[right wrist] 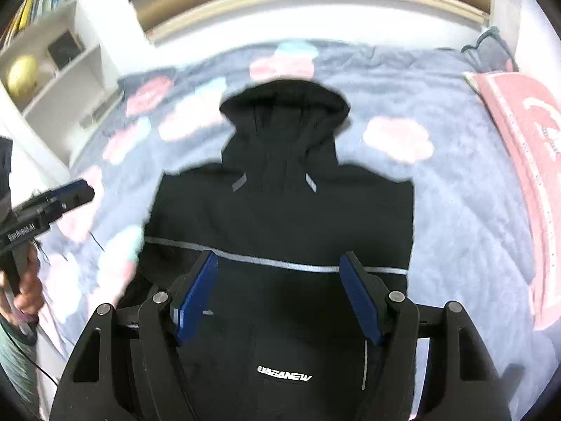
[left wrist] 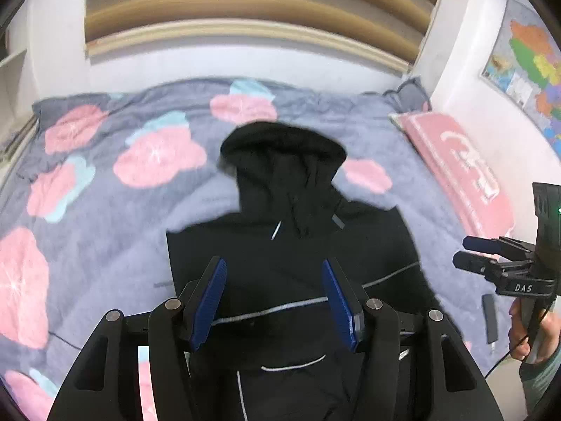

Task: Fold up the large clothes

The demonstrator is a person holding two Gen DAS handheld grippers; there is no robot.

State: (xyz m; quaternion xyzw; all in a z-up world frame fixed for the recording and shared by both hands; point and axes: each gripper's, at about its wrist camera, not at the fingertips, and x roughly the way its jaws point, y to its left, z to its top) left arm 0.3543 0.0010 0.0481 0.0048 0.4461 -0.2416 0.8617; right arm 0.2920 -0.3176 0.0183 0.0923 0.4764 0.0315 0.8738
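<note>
Two handheld claws hang over a bed covered by a grey blanket (left wrist: 105,217) printed with pink flowers. Spread flat on it, directly beneath and ahead of both claws, is a black hooded jacket (right wrist: 280,217). Its long axis runs straight away from the claws, with the hood (right wrist: 284,105) at the far end toward the wall and the body nearest the fingers. A pale reflective stripe crosses the chest from side to side, just beyond the fingertips.

The left claw (left wrist: 273,301) has its blue-padded fingers spread wide, holding nothing and clear of the cloth. The right claw (right wrist: 278,298) is likewise spread wide and empty.

White lettering on the jacket, just below the right claw, appears to read "UREANEW". The right claw's side shows "DAS". A pink pillow (left wrist: 463,172) lies to the right, its writing unreadable.
</note>
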